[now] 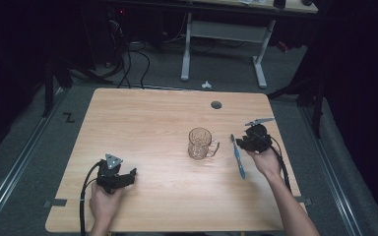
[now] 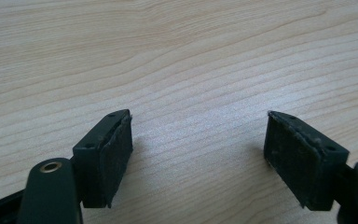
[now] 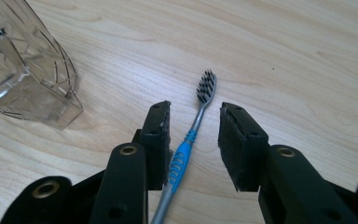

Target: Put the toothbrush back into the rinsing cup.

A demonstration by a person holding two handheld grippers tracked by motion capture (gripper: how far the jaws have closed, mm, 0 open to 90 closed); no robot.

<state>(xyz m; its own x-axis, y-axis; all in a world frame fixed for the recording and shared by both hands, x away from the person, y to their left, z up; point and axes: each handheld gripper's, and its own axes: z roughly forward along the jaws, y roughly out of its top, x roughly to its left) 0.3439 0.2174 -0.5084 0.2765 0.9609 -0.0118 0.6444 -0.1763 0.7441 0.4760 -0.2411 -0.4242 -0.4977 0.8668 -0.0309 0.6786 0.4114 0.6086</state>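
Observation:
A clear glass mug (image 1: 200, 142) stands right of the table's middle, its handle toward the right. Just right of it a blue and grey toothbrush (image 1: 237, 158) lies flat on the wood, bristle head at the far end. My right gripper (image 1: 241, 142) hangs low over the brush. In the right gripper view the jaws (image 3: 193, 135) straddle the toothbrush (image 3: 200, 109) near its blue grip, open, with the handle close to the left pad and the mug (image 3: 23, 70) at upper left. My left gripper (image 1: 132, 174) rests near the front left, and its jaws (image 2: 198, 140) are open over bare wood.
The wooden table (image 1: 152, 118) has a round cable hole (image 1: 216, 104) near its far edge. Beyond it stand the white legs of another desk (image 1: 186, 49) and cables on the dark floor. The table's left half is bare wood.

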